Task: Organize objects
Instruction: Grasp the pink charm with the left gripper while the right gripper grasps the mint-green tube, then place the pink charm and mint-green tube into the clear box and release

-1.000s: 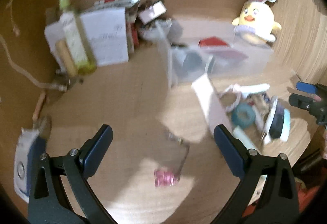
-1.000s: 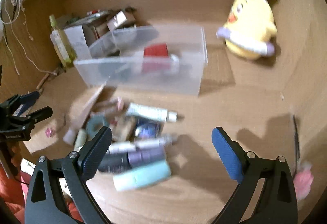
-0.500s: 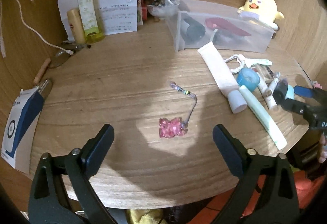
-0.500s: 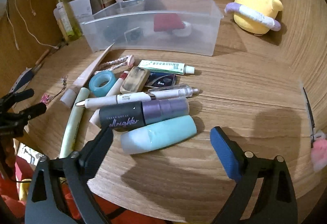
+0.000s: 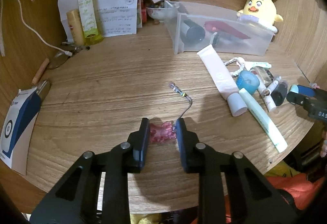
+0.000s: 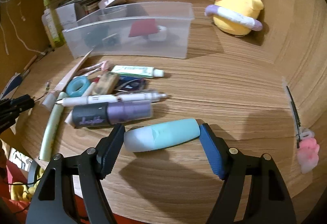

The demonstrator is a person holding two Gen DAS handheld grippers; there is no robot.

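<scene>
While my left claw [image 5: 161, 132] pinches the pink bead charm [image 5: 162, 132] near the front edge of the wooden desk [image 5: 114, 85], my right claw [image 6: 162, 138] brackets the mint tube [image 6: 163, 138] lengthwise, fingers touching both ends; the clear bin [image 6: 130, 40] sits toward the back edge, beside the plush chick [image 6: 238, 13]

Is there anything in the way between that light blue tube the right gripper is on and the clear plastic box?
Yes. A heap of cosmetics lies between the light blue tube and the clear box: the purple bottle, white pen and others.
</scene>
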